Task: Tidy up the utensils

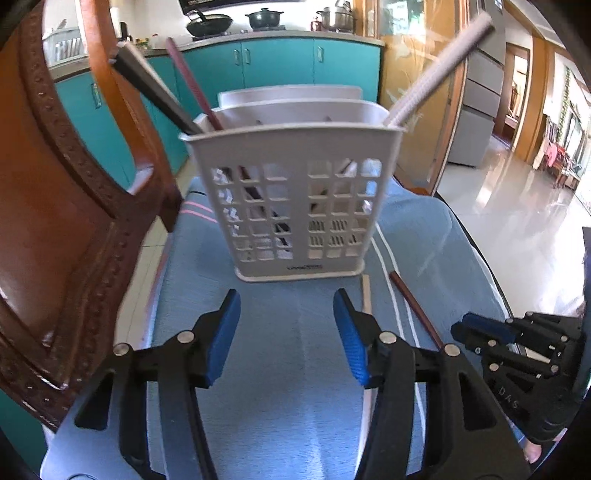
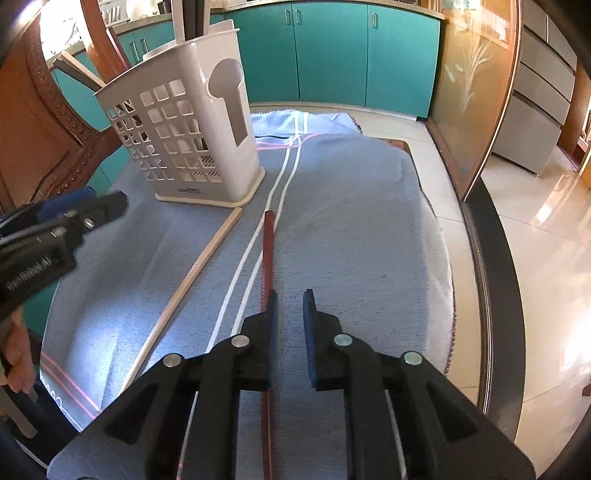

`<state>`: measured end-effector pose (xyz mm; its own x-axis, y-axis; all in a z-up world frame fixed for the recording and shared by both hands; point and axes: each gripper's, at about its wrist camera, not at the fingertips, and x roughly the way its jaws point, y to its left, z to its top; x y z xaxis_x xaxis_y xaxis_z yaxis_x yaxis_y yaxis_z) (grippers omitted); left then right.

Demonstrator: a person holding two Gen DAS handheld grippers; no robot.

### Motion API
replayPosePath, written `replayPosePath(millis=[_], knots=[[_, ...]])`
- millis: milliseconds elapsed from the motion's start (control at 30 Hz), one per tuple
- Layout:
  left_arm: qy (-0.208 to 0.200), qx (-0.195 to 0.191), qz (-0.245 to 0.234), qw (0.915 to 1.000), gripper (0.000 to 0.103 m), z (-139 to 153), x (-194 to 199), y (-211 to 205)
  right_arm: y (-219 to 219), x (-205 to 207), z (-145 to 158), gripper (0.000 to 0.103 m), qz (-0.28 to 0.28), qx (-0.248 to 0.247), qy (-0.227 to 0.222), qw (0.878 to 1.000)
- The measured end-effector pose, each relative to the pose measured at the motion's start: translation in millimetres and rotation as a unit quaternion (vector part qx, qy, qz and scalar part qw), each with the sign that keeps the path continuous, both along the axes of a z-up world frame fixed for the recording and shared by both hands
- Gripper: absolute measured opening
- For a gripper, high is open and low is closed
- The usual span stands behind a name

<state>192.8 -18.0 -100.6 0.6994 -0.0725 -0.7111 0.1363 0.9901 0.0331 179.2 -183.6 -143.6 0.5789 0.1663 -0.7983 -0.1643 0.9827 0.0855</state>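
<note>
On top of the blue towel (image 1: 288,332) sits a pale plastic utensil caddy (image 1: 295,199), upright, with a grid of square holes in its walls and dividers inside. Its left end holds a dark flat handle (image 1: 155,88) and a reddish-brown chopstick (image 1: 192,85), both leaning out to the left; a ribbed whitish handle (image 1: 439,70) leans out of the right corner.

Still loose on the towel: a light wooden chopstick (image 2: 192,273) and a red-brown chopstick (image 2: 269,254), side by side just in front of the caddy, with the towel's two white stripes between them.

Left gripper (image 1: 286,332) hovers in front of the caddy with its jaws about half apart, nothing in them. Right gripper (image 2: 290,317) has only a narrow gap; the red-brown chopstick runs along under its left finger, not in that gap, so nothing looks pinched.

Only the left wrist view shows the kitchen counter with pots (image 1: 264,18) and the whole row of handles. Only the right wrist view shows the caddy's spoon-shaped side cutout (image 2: 229,99), both loose chopsticks at nearly full length, and fingers (image 2: 16,354) gripping the left tool.
</note>
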Motion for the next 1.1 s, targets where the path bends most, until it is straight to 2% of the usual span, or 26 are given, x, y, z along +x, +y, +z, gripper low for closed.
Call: replayPosePath(millis=[233,433,500,567,700,900,1000,1100], knots=[[0.061,-0.046,-0.052,0.9958,0.057,-30.1,7.7,-26.9,-5.9,-5.6,2.9,0.023,-0.004,-0.006,-0.008,1.0],[0.09,-0.043,-0.064,0.993,0.057,-50.5,10.7,-41.2,-9.4,-4.6,3.7,0.026,-0.006,-0.005,-0.006,1.0],[0.097,-0.032,-0.064,0.9927,0.047,-56.5,10.8,-44.4,-9.6,-4.9,4.0,0.027,-0.005,-0.006,-0.006,1.0],[0.113,-0.014,-0.06,0.9917,0.028,-66.5,10.5,-47.7,-9.4,-5.0,3.6,0.029,-0.004,-0.007,-0.007,1.0],[0.115,0.001,-0.061,0.9915,0.008,-73.0,6.9,-50.8,-7.7,-5.6,3.2,0.029,-0.003,-0.008,-0.008,1.0],[0.123,0.0,-0.038,0.9917,0.007,-73.6,-6.9,-36.4,-1.2,-8.6,3.3,0.03,0.001,-0.018,-0.012,1.0],[0.124,0.004,-0.021,0.9921,0.007,-75.1,-9.0,-24.9,6.5,-8.0,1.1,0.037,0.005,-0.027,-0.009,1.0],[0.117,0.012,-0.005,0.993,0.007,-71.8,-11.1,-17.2,16.2,-3.3,-9.8,0.041,0.01,-0.045,0.006,0.999]])
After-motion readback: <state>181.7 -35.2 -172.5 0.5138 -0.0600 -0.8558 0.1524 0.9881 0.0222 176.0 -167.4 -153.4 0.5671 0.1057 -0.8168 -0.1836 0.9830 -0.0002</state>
